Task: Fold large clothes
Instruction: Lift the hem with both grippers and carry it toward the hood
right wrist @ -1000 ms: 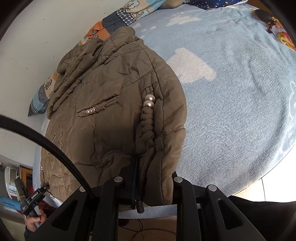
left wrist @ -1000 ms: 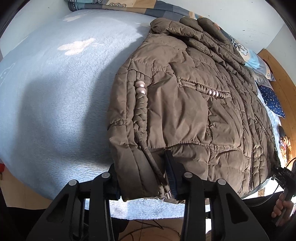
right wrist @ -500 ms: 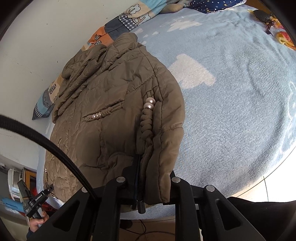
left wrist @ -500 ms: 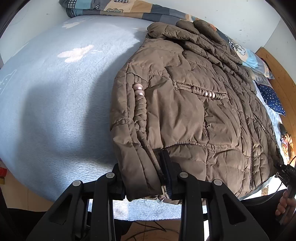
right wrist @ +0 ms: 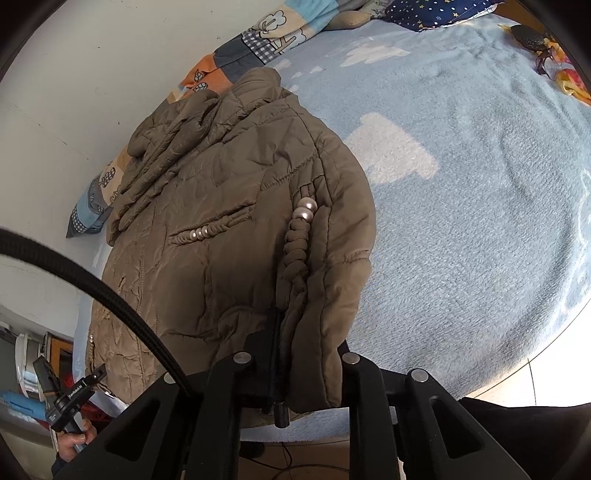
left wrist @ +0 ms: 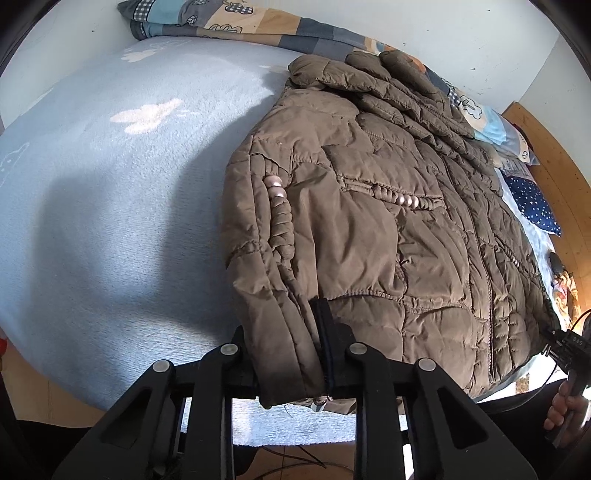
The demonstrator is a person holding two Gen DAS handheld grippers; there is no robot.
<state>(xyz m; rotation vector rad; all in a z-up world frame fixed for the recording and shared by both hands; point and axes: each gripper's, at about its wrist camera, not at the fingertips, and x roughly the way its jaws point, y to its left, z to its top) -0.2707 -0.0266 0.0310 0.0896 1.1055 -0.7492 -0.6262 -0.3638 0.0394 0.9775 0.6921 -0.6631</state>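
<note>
A brown quilted puffer jacket (left wrist: 388, 206) lies spread on a light blue fleece blanket (left wrist: 110, 192), collar towards the far wall. Braided trim with silver beads (left wrist: 277, 192) runs down its side. My left gripper (left wrist: 286, 354) is shut on the jacket's near hem corner at the bed's front edge. The jacket also shows in the right wrist view (right wrist: 229, 229). My right gripper (right wrist: 306, 354) is shut on the opposite hem corner, with the fabric bunched between its fingers (right wrist: 271, 347).
A patchwork quilt (left wrist: 236, 26) lies along the white wall. A navy starred pillow (left wrist: 532, 203) and a wooden bed frame (left wrist: 554, 155) are at the right. Small items (right wrist: 546, 51) lie on the far blanket. The bed edge and floor are just below the grippers.
Both grippers have closed tighter on the hem corners and moved forward a little, lifting the hem; the jacket looks nearer and the folded edge more bunched.
</note>
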